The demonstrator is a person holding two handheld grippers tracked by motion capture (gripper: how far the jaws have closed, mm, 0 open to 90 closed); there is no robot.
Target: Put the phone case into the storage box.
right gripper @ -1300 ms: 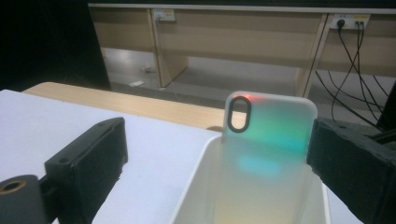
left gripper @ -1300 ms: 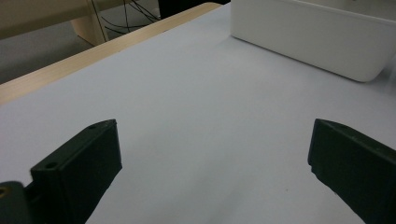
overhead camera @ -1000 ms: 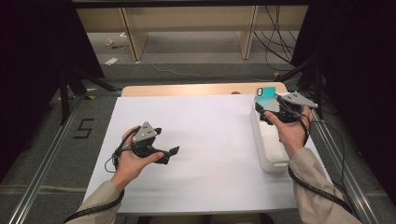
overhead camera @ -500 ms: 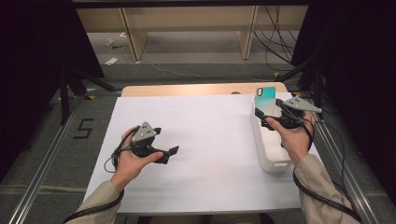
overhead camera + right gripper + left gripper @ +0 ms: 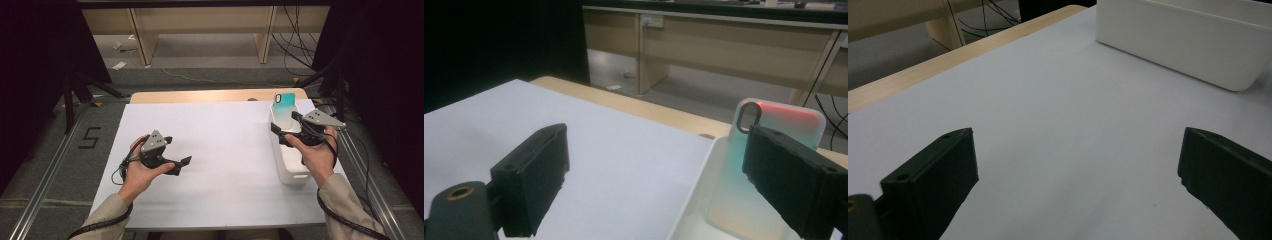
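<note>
Over at the right edge of the table, the right gripper (image 5: 282, 131) hangs just above the white bin (image 5: 290, 172), near its far end. Its jaws stand wide apart, though they have just been closing a little, and nothing sits between them. In the right gripper view (image 5: 654, 165) one jaw is over the white sheet (image 5: 225, 150) and the other over the bin's open top, in front of the phone case (image 5: 774, 150). That case, teal fading to pale with a reddish top edge and an oval camera hole, leans upright against the bin's far wall (image 5: 284, 107); the pads do not touch it.

On the near left of the sheet, the left gripper (image 5: 180, 165) rests low in the person's hand, pointing right toward the bin. Its jaws are spread wide too, with only bare sheet between them in the left gripper view (image 5: 1075, 165), well apart from the bin's side.
</note>
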